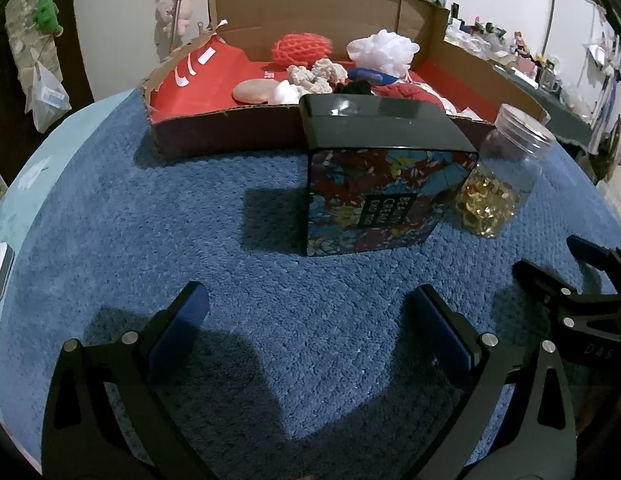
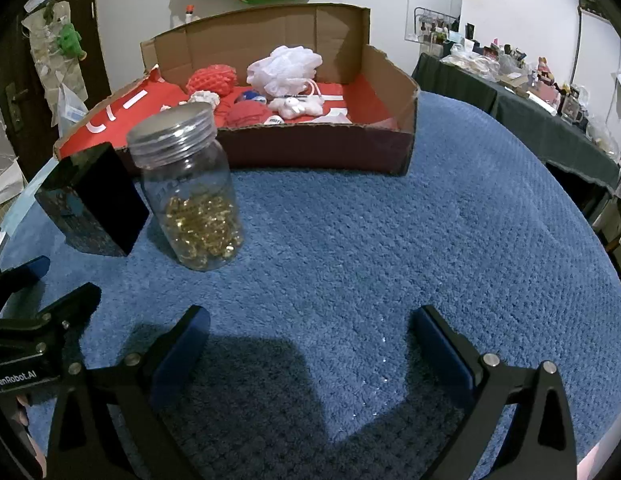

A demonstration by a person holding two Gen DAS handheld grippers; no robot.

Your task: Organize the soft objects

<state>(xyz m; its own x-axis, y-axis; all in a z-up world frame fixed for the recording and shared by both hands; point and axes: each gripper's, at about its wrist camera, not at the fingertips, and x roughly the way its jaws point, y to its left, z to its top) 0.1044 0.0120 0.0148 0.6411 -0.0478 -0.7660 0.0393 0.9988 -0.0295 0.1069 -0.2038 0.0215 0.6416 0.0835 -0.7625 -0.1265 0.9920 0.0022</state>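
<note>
A cardboard box (image 1: 230, 128) (image 2: 310, 148) with a red lining stands at the far side of the blue mat. In it lie soft things: a white mesh puff (image 1: 382, 50) (image 2: 284, 68), a red mesh puff (image 1: 300, 48) (image 2: 210, 78), a red knitted ball (image 2: 248, 114), a small white plush (image 2: 296, 106) and a pink pad (image 1: 254, 91). My left gripper (image 1: 310, 308) is open and empty, low over the mat. My right gripper (image 2: 310, 328) is open and empty too; it also shows at the right edge of the left wrist view (image 1: 558, 264).
A black floral box (image 1: 374, 184) (image 2: 94, 200) stands on the mat in front of the cardboard box. A clear jar of gold beads (image 1: 498, 176) (image 2: 190, 188) stands right beside it. A cluttered dark table (image 2: 530, 92) is at the right.
</note>
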